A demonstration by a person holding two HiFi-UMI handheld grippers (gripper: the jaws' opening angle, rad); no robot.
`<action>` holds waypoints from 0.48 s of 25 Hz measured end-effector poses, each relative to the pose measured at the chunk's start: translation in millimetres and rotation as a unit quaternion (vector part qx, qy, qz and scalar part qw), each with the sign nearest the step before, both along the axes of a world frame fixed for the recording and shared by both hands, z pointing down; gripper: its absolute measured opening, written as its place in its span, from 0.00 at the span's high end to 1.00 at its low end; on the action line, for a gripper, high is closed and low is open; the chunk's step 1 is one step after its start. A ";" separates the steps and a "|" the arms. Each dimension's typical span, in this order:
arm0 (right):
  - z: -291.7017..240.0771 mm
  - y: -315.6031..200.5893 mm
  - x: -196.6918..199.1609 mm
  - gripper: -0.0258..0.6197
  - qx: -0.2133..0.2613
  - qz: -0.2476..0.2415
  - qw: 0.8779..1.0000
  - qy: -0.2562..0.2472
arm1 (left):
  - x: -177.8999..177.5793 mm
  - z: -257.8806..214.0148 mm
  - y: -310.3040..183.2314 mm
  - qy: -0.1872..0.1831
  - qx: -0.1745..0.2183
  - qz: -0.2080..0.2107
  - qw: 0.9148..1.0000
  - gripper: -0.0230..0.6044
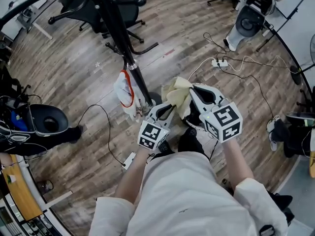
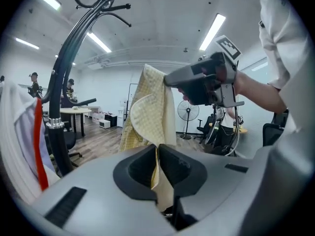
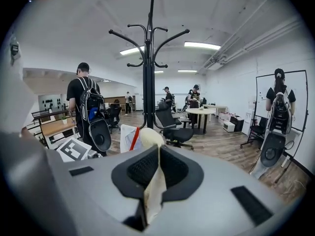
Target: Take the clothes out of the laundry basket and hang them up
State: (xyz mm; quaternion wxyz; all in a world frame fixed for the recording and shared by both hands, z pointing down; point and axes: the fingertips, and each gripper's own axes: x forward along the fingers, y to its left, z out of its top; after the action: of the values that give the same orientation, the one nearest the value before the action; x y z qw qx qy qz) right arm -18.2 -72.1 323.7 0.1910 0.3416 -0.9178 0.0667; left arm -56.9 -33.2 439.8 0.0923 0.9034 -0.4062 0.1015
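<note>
A pale yellow checked cloth (image 1: 179, 95) is held up between both grippers, beside the black coat rack (image 1: 123, 38). My left gripper (image 1: 172, 109) is shut on the cloth's lower edge; in the left gripper view the yellow cloth (image 2: 150, 112) runs up from the closed left gripper (image 2: 157, 154) to the right gripper (image 2: 202, 82). My right gripper (image 1: 195, 90) is shut on the cloth's upper part, and cloth (image 3: 156, 181) shows pinched in the right gripper (image 3: 158, 151). A white garment with a red stripe (image 1: 125, 95) hangs on the rack. No laundry basket is in view.
The rack's pole (image 3: 149, 73) and hooks rise just ahead. A black office chair (image 1: 93, 9) stands behind it. A power strip with cables (image 1: 220, 62) lies on the wooden floor at the right. People with backpacks (image 3: 88, 112) stand around, and a round table (image 3: 203, 113) is farther off.
</note>
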 end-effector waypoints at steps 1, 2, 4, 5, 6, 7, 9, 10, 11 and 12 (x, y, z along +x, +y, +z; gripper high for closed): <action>-5.0 0.4 -1.4 0.93 0.006 -0.002 1.000 -0.001 | -5.4 -6.5 -0.3 -0.006 0.008 -0.006 1.000 0.91; -10.0 0.8 -2.3 0.93 0.011 -0.004 1.000 -0.001 | -11.0 -13.5 -0.6 -0.014 0.017 -0.012 1.000 0.91; -20.5 1.0 -3.8 0.93 0.025 -0.007 1.000 -0.004 | -22.2 -28.8 -1.8 -0.035 0.040 -0.025 0.998 0.92; -26.2 0.4 -4.9 0.93 0.032 -0.009 0.999 -0.006 | -28.4 -36.5 -3.0 -0.046 0.052 -0.031 0.997 0.92; -31.8 -0.8 -6.3 0.93 0.040 -0.011 0.999 -0.007 | -35.0 -43.6 -4.5 -0.055 0.063 -0.037 0.996 0.92; -36.8 -2.2 -7.9 0.93 0.048 -0.013 0.999 -0.007 | -41.6 -50.2 -6.0 -0.062 0.073 -0.044 0.994 0.92; -43.3 -4.2 -11.3 0.93 0.058 -0.016 0.998 -0.007 | -53.9 -61.4 -7.6 -0.070 0.088 -0.058 0.992 0.92; -44.9 -4.6 -13.0 0.93 0.061 -0.017 0.998 -0.006 | -59.2 -66.0 -7.5 -0.074 0.094 -0.065 0.991 0.92; -45.5 -4.7 -14.4 0.93 0.064 -0.019 0.998 -0.003 | -64.1 -70.3 -7.1 -0.079 0.099 -0.070 0.989 0.92; -45.6 -4.9 -15.2 0.93 0.067 -0.019 0.998 0.001 | -68.6 -74.5 -6.7 -0.085 0.104 -0.075 0.988 0.92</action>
State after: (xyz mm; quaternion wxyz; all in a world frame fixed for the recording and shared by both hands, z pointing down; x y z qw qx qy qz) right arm -33.4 -76.9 278.1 0.1698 0.3357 -0.9265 0.0013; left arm -125.6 -39.8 365.3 -0.0302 0.8633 -0.4873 0.1279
